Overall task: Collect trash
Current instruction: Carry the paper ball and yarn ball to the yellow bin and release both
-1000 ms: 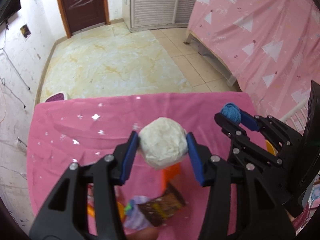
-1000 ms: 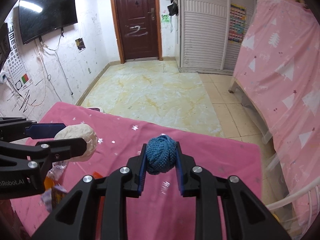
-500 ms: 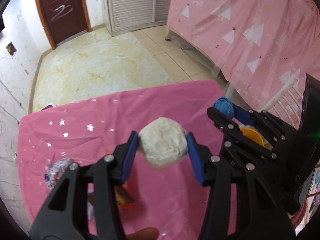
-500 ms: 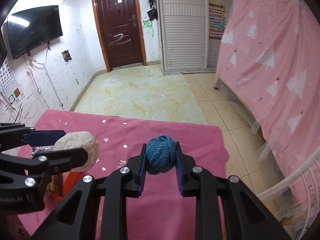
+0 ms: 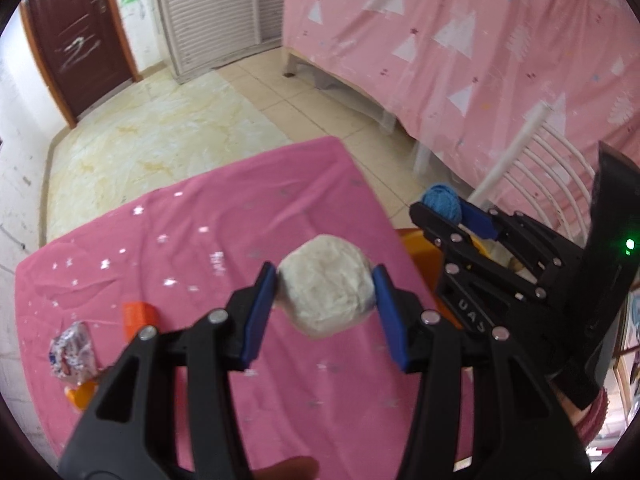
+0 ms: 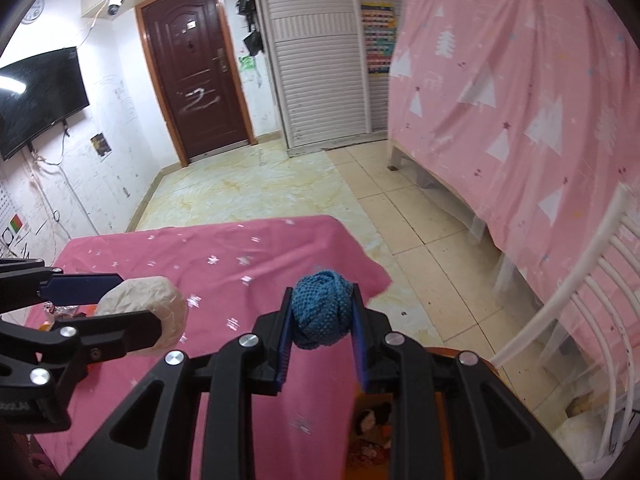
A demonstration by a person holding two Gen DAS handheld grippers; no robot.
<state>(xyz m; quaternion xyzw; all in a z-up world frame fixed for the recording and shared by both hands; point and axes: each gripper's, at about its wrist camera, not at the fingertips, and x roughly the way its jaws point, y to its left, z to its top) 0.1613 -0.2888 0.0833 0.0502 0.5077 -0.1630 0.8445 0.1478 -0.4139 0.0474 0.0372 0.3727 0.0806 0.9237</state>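
Left wrist view: left tool (image 5: 325, 298) clamped on white paper wad (image 5: 325, 291), held above pink tabletop (image 5: 200, 216). Risk: wad slipping from pads if squeeze eased before orange bin (image 5: 424, 256), just off tabletop's right edge. Right tool (image 5: 442, 206) sat between wad and bin, likely obstruction. Foil wrapper (image 5: 73, 354) and orange piece (image 5: 138, 316) lay uncollected.

Right wrist view: right tool (image 6: 322, 314) clamped on blue yarn ball (image 6: 322, 312) beyond tabletop edge, bin partly hidden below. White chair (image 6: 592, 304) near.

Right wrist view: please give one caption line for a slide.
Right gripper holds a blue knitted ball over the pink table's edge.
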